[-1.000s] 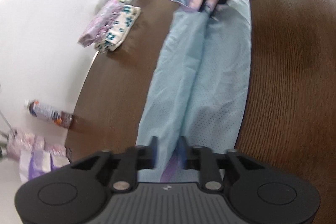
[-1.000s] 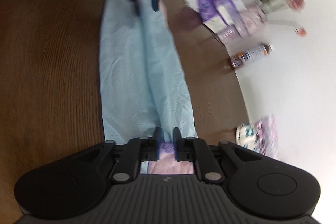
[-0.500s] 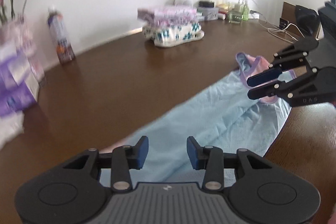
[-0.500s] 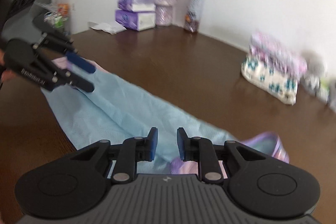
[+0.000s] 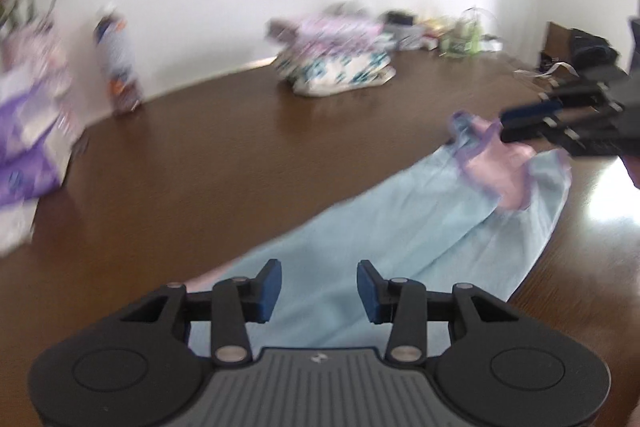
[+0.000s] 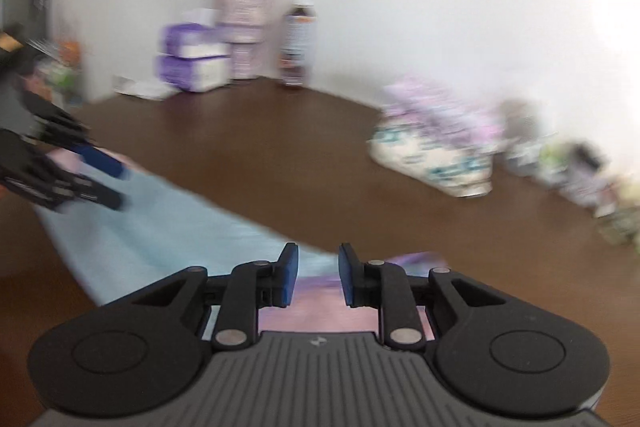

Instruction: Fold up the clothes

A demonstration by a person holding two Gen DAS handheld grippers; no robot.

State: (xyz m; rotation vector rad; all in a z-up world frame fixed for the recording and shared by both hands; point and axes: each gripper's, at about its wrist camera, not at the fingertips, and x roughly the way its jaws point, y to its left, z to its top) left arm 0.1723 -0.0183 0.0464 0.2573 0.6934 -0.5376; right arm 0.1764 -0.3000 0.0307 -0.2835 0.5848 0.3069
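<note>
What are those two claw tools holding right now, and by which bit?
Nothing. The left gripper and the right gripper both stand open, with only air between the fingers. The light blue garment lies flat on the table, below them.

Both views are smeared by motion. In the left wrist view the bottle (image 5: 119, 67) by the worktop's far edge is too blurred for its label to be read, and the folded clothes stack (image 5: 334, 61) shows only a vague floral print. The small clutter (image 5: 452, 33) at the far right end cannot be told apart. The purple packs (image 5: 28, 131) are cut off by the left edge, and the right tongs (image 5: 520, 123) run out of the right edge. The blue garment (image 5: 400, 239) passes out of sight under the left tongs (image 5: 318, 291). In the right wrist view the items (image 6: 576, 167) along the worktop's right edge are unreadable blurs
</note>
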